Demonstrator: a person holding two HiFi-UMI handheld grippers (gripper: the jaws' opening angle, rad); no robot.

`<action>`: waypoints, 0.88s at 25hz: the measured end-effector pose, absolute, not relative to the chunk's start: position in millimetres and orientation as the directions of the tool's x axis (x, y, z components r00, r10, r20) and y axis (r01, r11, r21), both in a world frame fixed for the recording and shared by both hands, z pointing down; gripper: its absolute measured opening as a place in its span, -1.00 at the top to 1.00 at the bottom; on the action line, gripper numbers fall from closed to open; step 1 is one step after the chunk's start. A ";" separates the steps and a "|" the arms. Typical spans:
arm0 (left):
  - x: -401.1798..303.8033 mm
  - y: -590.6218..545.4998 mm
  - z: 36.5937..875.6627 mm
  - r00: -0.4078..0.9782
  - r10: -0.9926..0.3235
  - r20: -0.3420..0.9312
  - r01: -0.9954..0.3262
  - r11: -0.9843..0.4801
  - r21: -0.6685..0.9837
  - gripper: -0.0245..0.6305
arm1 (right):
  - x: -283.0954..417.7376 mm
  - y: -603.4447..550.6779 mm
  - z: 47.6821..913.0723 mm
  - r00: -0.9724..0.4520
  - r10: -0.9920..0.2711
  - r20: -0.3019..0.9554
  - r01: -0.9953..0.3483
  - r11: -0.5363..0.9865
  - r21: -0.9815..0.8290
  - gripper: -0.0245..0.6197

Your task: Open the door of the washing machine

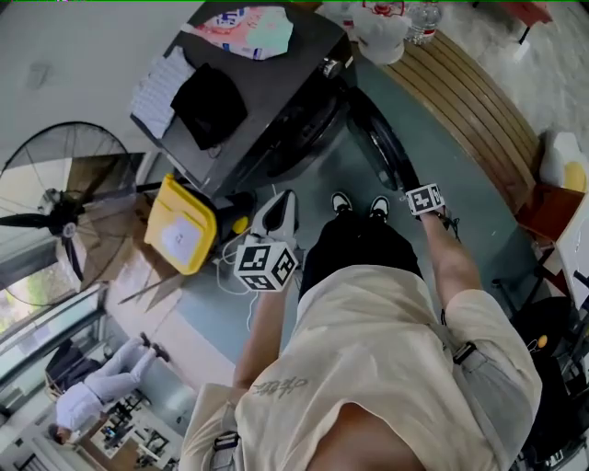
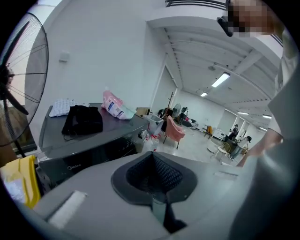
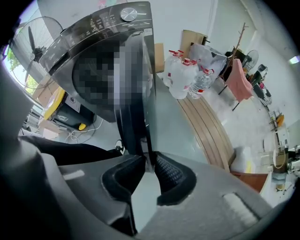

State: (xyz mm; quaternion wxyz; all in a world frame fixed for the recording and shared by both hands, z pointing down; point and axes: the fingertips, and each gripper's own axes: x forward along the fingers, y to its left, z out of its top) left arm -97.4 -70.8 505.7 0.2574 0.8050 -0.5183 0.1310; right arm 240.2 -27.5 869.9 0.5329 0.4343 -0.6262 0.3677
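Note:
The dark grey washing machine (image 1: pixel 248 92) stands at the top of the head view, with its round door (image 1: pixel 382 147) swung out to the right. My right gripper (image 1: pixel 411 191) points down at the door's outer edge. In the right gripper view its jaws (image 3: pixel 149 164) pinch the door's rim (image 3: pixel 138 133) between the pads. My left gripper (image 1: pixel 276 216) hangs in front of the machine, apart from it. Seen from the left gripper view, its pads (image 2: pixel 153 161) meet with nothing between them, and the machine (image 2: pixel 89 145) lies beyond.
A yellow container (image 1: pixel 181 224) and a standing fan (image 1: pixel 55 216) are left of the machine. A black cloth (image 1: pixel 210 103) and a detergent bag (image 1: pixel 248 28) lie on top. A curved wooden bench (image 1: pixel 479 110) with water bottles (image 3: pixel 185 75) runs on the right. The person's feet (image 1: pixel 359 204) stand by the door.

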 end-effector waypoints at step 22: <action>-79.1 -175.5 516.8 0.485 -0.699 0.525 -0.871 -0.438 0.223 0.87 | 321.5 -82.5 868.9 0.020 -0.118 0.993 -0.837 0.541 0.081 0.73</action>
